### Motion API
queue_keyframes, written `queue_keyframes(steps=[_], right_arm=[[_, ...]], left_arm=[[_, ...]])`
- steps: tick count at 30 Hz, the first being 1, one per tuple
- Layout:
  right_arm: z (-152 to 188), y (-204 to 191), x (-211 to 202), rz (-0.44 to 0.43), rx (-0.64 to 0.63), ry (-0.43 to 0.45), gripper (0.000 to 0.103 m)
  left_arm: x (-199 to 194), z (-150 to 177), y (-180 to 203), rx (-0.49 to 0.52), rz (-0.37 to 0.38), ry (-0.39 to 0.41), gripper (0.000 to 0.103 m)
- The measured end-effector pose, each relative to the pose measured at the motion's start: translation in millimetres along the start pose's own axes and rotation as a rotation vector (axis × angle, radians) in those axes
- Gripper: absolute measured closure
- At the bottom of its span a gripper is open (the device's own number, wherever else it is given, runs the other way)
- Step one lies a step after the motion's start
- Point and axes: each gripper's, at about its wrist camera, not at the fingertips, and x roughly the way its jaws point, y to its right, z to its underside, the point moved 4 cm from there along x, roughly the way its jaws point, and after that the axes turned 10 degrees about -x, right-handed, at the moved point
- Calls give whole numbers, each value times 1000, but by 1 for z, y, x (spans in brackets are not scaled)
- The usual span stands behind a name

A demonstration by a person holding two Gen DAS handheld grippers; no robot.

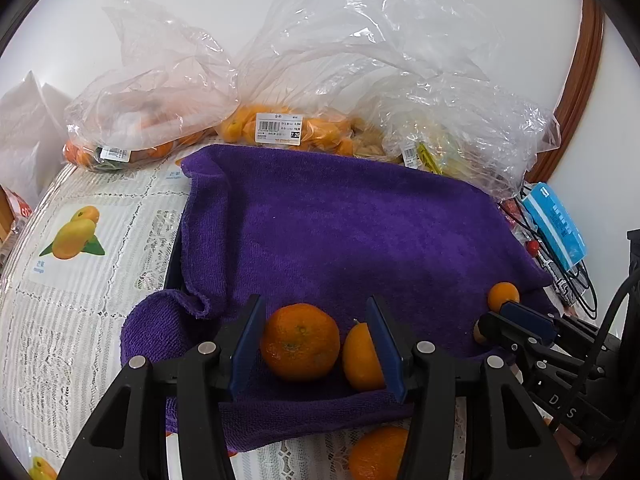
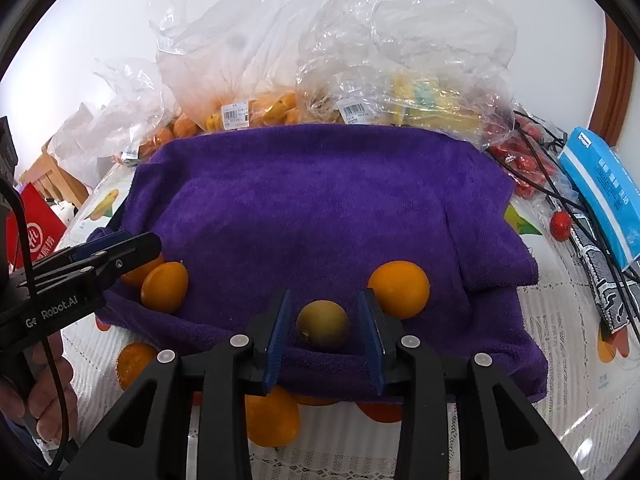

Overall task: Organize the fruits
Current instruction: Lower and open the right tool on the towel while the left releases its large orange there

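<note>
1. The left gripper (image 1: 316, 344) had its fingers apart around a mandarin (image 1: 300, 342) on the purple towel (image 1: 340, 232), not visibly touching it.
2. A smooth orange fruit (image 1: 360, 360) lay just right of the mandarin, against the right finger.
3. The right gripper (image 2: 322, 332) had its fingers apart around a greenish-brown fruit (image 2: 322, 324) at the towel's front edge.
4. An orange (image 2: 400, 288) sat just right of that fruit.
5. Bags (image 1: 280, 92) of fruit stood behind the towel on the worktop (image 1: 80, 300).

A blue box (image 2: 604, 192) lay at the right edge beside tangled black cables (image 2: 560, 184), a red packet (image 2: 34, 224) sat far left, and white lace tablecloth (image 1: 80, 320) covered the table.
</note>
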Motion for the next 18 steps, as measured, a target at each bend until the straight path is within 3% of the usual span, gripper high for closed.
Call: queue_keyframes(steps=[18], right_arm=[[-2,2,-16,-27,28,54,64]], left_arm=[[-10,0,6,9,15,35,53]])
